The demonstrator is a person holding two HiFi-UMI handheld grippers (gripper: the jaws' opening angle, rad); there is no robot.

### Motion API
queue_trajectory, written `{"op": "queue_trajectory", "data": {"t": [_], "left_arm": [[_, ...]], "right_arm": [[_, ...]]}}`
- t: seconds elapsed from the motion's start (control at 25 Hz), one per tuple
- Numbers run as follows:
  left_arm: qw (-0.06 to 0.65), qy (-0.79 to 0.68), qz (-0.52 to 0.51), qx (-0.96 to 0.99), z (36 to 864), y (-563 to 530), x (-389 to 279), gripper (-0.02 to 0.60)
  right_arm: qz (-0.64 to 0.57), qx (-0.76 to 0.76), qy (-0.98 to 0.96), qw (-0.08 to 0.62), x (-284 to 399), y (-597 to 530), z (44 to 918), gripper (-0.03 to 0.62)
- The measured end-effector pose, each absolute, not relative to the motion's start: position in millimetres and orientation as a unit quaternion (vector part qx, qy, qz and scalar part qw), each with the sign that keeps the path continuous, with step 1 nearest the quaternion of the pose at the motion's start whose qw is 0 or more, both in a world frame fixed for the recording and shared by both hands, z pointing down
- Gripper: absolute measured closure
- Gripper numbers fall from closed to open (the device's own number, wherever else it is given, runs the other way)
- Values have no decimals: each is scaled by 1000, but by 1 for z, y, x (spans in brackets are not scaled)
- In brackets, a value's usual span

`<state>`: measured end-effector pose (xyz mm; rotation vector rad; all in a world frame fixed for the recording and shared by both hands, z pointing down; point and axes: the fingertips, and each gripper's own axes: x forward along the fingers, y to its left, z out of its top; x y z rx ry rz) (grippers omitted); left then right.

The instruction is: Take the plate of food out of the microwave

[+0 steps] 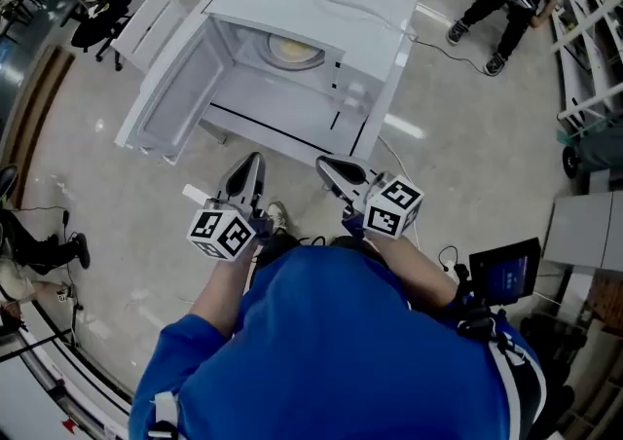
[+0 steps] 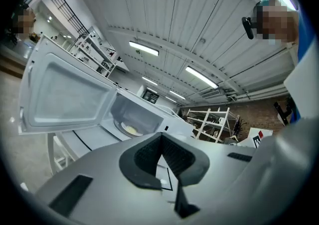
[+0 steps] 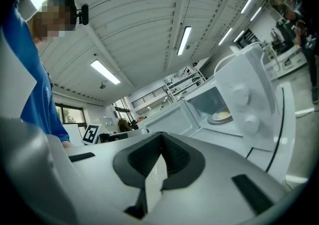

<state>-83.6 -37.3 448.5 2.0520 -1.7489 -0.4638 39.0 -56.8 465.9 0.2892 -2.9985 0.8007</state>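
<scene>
Bright, even light falls from long ceiling strips [image 2: 143, 48] high above the left gripper [image 2: 161, 135] and the right gripper [image 3: 160, 134]. Both gripper views bend strongly and darken to black at the corners. Beyond the grippers the pale floor [image 1: 467, 136] carries soft patches of glare, and shadows are faint. The gripper parts nearest each lens look slightly soft.

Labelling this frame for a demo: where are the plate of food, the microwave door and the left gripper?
plate of food [image 1: 292, 51], head view, on the pale food.
microwave door [image 1: 167, 88], head view, inner panel of the open door.
left gripper [image 1: 256, 159], head view, at the tips of its jaws.
</scene>
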Motion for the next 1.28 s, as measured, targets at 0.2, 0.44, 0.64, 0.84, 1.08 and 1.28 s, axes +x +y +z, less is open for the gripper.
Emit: {"op": "queue_trajectory", "data": {"t": [0.2, 0.44, 0.64, 0.84, 1.08, 1.28], "left_arm": [[209, -596, -154, 760, 454, -86, -116, 574], [226, -561, -133, 785, 469, -122, -149, 572], [230, -541, -113, 801, 481, -146, -165, 572], [233, -531, -89, 810, 486, -171, -167, 574], [233, -532, -67, 812, 493, -197, -159, 572], [231, -533, -48, 812, 502, -222, -155, 572]], "right_arm": [[256, 132, -957, 22, 4, -89, 475, 602], [263, 177, -948, 23, -36, -118, 485, 602], [270, 213, -939, 34, -50, -130, 496, 603], [275, 227, -933, 45, -52, -143, 503, 602], [277, 222, -934, 49, -49, -162, 508, 603], [279, 222, -933, 49, -47, -174, 512, 603]]}}
